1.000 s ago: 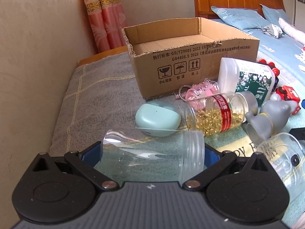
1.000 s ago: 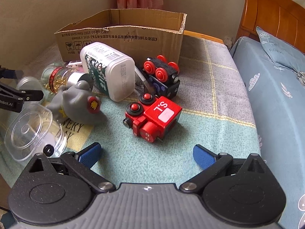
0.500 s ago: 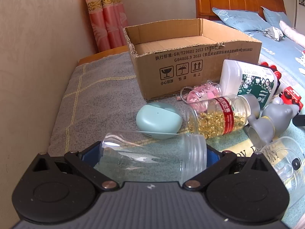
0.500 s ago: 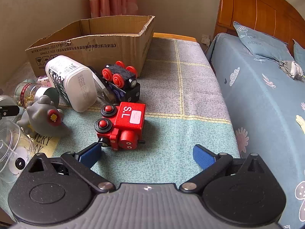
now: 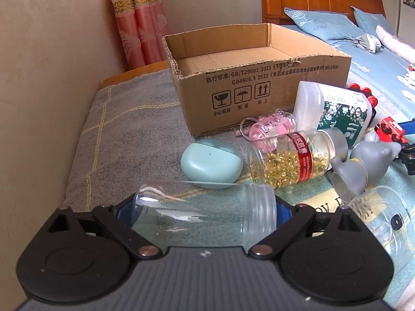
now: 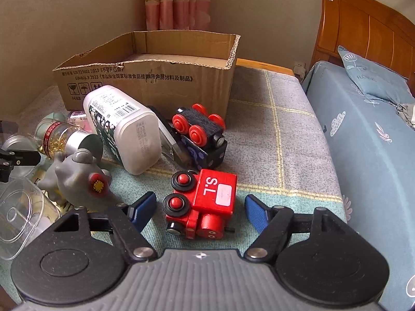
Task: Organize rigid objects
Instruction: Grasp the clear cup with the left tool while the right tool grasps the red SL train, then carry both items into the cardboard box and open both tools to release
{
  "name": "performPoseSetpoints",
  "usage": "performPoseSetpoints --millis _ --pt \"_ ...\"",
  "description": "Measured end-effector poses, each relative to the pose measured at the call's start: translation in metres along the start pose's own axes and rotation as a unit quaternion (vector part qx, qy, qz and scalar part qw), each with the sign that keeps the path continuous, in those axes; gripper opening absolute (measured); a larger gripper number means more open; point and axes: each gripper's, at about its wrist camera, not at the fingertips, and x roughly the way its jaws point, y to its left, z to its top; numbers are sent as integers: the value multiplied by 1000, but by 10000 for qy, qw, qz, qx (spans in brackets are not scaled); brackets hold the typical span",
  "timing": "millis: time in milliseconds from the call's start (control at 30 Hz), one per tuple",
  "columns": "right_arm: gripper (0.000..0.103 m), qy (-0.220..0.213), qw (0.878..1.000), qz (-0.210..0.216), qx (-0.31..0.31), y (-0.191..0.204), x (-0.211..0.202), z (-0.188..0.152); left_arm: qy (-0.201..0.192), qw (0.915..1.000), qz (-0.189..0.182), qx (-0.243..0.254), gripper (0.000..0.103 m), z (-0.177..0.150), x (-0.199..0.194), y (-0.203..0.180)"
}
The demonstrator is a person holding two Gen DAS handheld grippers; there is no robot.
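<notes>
The cardboard box (image 5: 256,77) sits empty (nothing sorted yet), clutter lying on the surface in front. My left gripper (image 5: 205,215) is clamped on a clear jar (image 5: 205,212); my right gripper (image 6: 201,211) spreads apart around the red train (image 6: 205,204).

Clear tub (image 6: 18,217) cut by left edge; pink case (image 6: 77,116) mostly hidden.
</notes>
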Motion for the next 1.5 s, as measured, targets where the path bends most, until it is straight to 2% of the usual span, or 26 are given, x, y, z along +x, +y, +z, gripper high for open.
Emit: performPoseSetpoints --millis 133,433,667,967,1200,1267,1367,1500 --pt "56 90 10000 8 -8 -1 -1 3 53 9999 -33 -132 95 2 -2 2" --pt "55 247 9995 183 -64 -7 -12 3 249 9996 46 -104 95 13 -19 -2" --pt "55 233 9988 320 -302 -10 -33 13 52 10000 -36 -30 95 31 -45 -6" --pt "55 -246 9944 429 -930 -5 -65 46 -728 9966 -80 367 95 106 -58 -16" --pt "55 -593 9910 287 -1165 -3 -76 69 -879 9953 93 394 95 158 -19 -22" --pt "55 -635 9906 274 -1183 -2 -75 75 -887 9952 165 384 100 162 -8 -25" --pt "55 -673 9902 296 -1187 -2 -74 82 -910 9949 332 293 100 160 -1 -27" --pt "55 -682 9896 330 -1220 -2 -70 91 -982 9950 180 -14 100 143 -11 -18"
